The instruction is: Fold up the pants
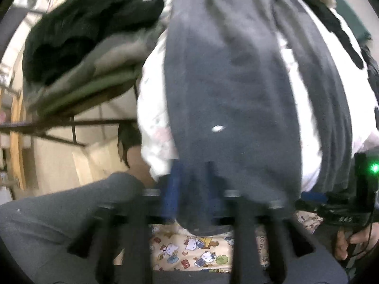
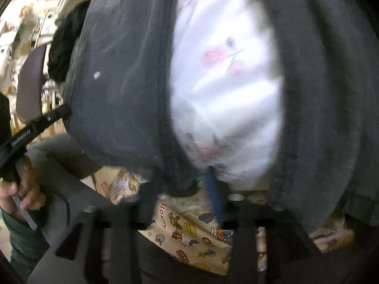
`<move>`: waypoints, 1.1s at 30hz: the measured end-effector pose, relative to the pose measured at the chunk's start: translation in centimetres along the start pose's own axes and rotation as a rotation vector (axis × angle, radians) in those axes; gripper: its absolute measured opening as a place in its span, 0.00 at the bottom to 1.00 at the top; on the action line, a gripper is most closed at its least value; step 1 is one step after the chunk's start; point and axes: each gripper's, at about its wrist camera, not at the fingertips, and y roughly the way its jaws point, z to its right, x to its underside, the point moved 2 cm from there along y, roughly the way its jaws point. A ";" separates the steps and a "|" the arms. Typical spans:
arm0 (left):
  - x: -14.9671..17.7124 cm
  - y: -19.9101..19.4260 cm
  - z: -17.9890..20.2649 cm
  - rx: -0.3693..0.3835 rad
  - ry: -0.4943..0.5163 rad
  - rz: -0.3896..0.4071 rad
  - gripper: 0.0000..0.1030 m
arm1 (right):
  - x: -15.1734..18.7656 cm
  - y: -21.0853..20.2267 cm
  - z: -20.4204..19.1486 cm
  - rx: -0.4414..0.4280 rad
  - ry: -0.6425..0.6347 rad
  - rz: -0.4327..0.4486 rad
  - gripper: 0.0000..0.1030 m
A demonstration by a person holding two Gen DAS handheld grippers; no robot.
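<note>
Dark grey pants (image 1: 232,82) lie lengthwise on white floral bedding (image 1: 154,108). My left gripper (image 1: 193,172) points down at one leg's hem, and its blue fingers (image 1: 174,189) stand apart with the hem draped loosely across them. In the right wrist view both legs show (image 2: 123,82), with the white floral cloth (image 2: 225,82) between them. My right gripper (image 2: 189,179) is at the left leg's hem. One blue finger (image 2: 214,194) is clear of the cloth and the other is hidden under it. Both grippers are open.
A cartoon-print sheet (image 1: 196,253) lies below the hems. A stack of folded black and olive clothes (image 1: 83,54) sits at upper left. A person's grey-trousered leg (image 1: 59,213) and the hand (image 2: 21,189) that holds the left gripper are close. A chair back (image 2: 30,82) stands at left.
</note>
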 end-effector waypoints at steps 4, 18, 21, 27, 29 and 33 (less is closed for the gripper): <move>-0.4 -2.3 2.0 0.005 0.035 0.093 0.81 | 1.2 -3.6 1.8 -0.073 0.034 0.102 0.60; -3.9 -0.6 14.1 0.133 0.091 0.075 0.80 | -2.0 -16.5 5.6 0.026 -0.006 0.377 0.60; -5.4 0.0 16.8 0.122 0.094 0.087 0.80 | -4.2 -19.3 6.4 0.060 -0.029 0.412 0.60; -6.7 4.1 20.4 0.152 0.098 0.006 0.80 | -8.2 -23.4 12.1 0.112 0.069 0.497 0.60; -7.0 6.1 20.4 0.199 0.010 -0.028 0.80 | -9.1 -23.3 13.9 0.114 0.109 0.512 0.60; -6.7 8.7 20.7 0.186 -0.042 -0.054 0.76 | -9.7 -22.3 17.2 0.060 0.220 0.501 0.60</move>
